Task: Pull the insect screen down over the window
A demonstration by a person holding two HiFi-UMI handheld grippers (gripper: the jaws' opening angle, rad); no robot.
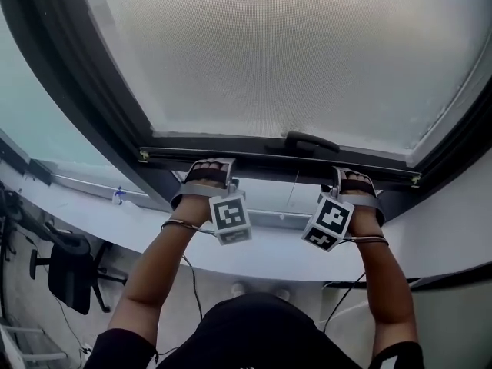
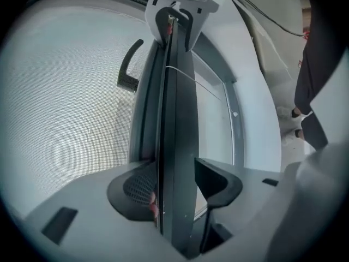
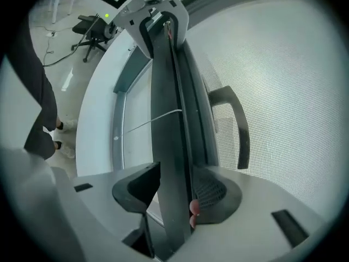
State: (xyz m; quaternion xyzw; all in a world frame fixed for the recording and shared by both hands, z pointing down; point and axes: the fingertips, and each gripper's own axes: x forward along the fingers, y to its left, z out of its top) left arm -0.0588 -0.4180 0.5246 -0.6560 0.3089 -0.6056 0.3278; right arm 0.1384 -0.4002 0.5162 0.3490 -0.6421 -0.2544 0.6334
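The insect screen's grey mesh (image 1: 292, 52) fills the window opening above its dark bottom bar (image 1: 269, 158), which carries a black handle (image 1: 311, 141) at mid-length. My left gripper (image 1: 207, 177) clamps the bar left of the handle. My right gripper (image 1: 355, 183) clamps it to the right. In the left gripper view the bar (image 2: 177, 119) runs between the jaws of the left gripper (image 2: 177, 187), pads pressed on both faces, with the right gripper (image 2: 177, 15) at the far end. In the right gripper view the right gripper (image 3: 174, 192) grips the bar (image 3: 172, 119) the same way.
A dark window frame (image 1: 92, 91) surrounds the screen, with a white sill (image 1: 115, 229) below it. A small bottle (image 1: 118, 197) stands on the sill at the left. A thin cord (image 2: 191, 78) hangs off the bar. An office chair (image 1: 69, 275) stands on the floor below, to the left.
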